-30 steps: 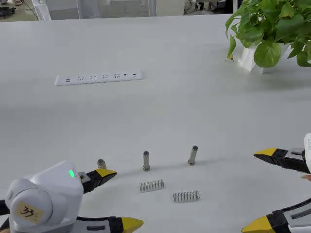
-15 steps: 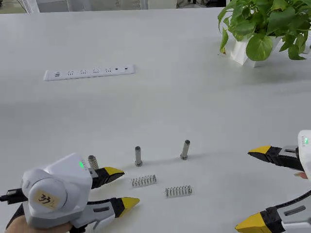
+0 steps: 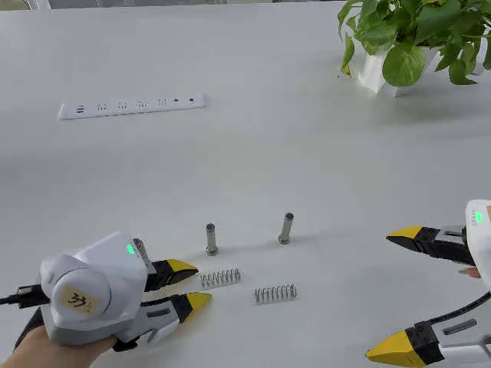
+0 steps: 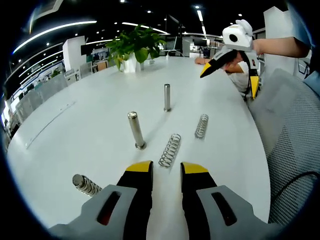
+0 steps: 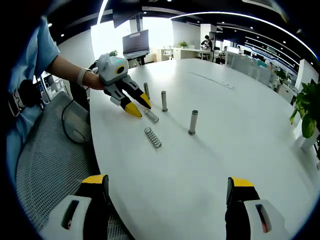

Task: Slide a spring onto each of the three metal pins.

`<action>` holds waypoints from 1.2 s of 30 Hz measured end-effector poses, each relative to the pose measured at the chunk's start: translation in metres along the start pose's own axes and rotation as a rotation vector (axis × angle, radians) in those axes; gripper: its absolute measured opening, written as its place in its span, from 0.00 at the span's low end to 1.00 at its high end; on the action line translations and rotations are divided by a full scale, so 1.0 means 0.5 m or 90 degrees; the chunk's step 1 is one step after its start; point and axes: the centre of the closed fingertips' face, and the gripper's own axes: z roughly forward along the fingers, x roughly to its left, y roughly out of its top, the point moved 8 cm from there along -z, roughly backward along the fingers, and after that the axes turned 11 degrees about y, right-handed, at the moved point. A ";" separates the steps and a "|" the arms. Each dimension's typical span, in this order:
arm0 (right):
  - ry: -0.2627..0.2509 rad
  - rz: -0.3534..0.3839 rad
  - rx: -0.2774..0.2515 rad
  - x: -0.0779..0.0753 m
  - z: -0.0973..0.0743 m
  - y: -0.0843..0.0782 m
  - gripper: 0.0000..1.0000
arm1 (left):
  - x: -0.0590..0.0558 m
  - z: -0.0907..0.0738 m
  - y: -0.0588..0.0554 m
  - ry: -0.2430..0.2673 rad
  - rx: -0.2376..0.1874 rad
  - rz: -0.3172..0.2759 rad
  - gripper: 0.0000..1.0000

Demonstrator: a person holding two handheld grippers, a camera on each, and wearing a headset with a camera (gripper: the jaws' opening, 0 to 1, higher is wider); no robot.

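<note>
Springs (image 3: 220, 277), two wire coils, lie on the white counter (image 3: 268, 153) before two bare steel pins (image 3: 210, 238). A third pin (image 4: 85, 184), coil-wrapped in the left gripper view, is half hidden in the head view behind the slightly parted, empty left claw (image 3: 193, 284). The right claw (image 3: 386, 294) gapes wide.

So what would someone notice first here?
Probably the yellow-tipped left hand-held gripper, big at the near left, its open jaws facing a loose spring on the white table. A bare metal pin stands just behind it, and a leafy plant sits at the far right.
</note>
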 end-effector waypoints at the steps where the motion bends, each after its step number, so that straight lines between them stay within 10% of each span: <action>1: 0.000 0.000 0.000 0.000 0.000 -0.001 0.98 | 0.000 0.001 0.001 -0.001 0.000 0.000 0.17; 36: 0.008 -0.007 0.004 -0.005 0.010 0.004 0.97 | -0.002 0.000 -0.003 -0.015 0.000 -0.020 0.07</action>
